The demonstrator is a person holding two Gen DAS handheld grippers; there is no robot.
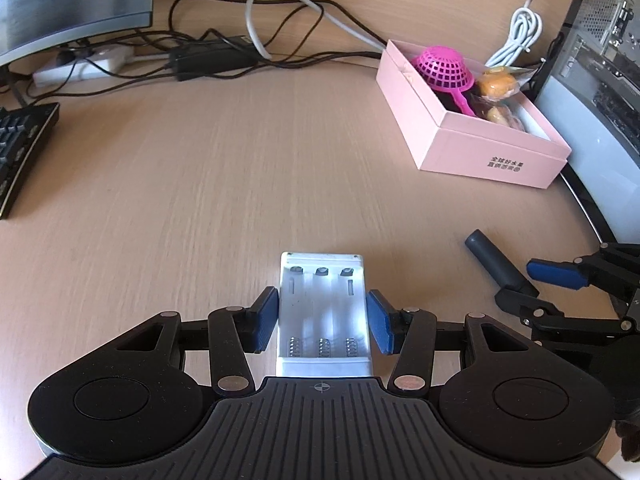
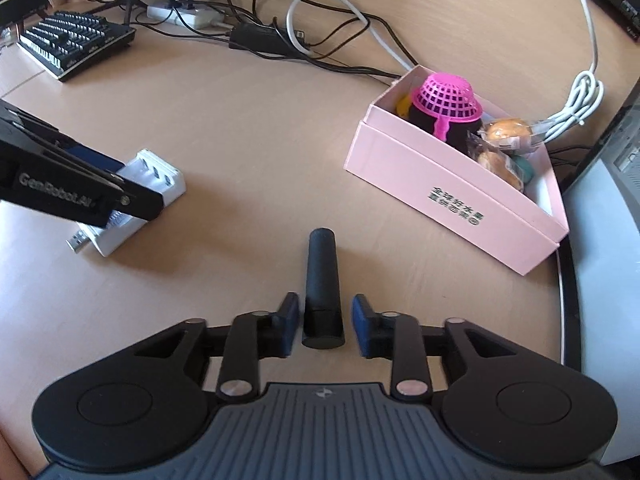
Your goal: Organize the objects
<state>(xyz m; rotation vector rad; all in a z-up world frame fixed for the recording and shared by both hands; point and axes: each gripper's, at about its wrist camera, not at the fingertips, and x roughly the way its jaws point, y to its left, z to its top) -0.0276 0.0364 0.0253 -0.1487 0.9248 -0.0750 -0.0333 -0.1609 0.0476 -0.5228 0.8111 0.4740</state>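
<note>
Wood-grain surface (image 1: 200, 184) fills the left wrist view, with a tangle of black cables (image 1: 224, 52) and one monitor (image 1: 72, 0) at the far edge, one keyboard (image 1: 20, 148) at the left, and one open pink box (image 1: 472, 120) at the far right holding a pink mesh strainer (image 1: 442, 68) and wrapped pastries (image 1: 496, 84). One white battery charger (image 1: 324, 312), its three slots bare, lies between the blue pads of the left tool (image 1: 323, 320); the pads sit just beside its sides with thin gaps showing, so the tool is narrowly parted and not gripping. In the right wrist view, one black cylinder (image 2: 323, 288) lies on the surface (image 2: 240, 140) between the pads of the right tool (image 2: 325, 326), which stands parted with a gap on each side. The charger (image 2: 156, 176) lies at the left under the left tool (image 2: 100, 184), well apart from the pink box (image 2: 456, 192) at the right.
</note>
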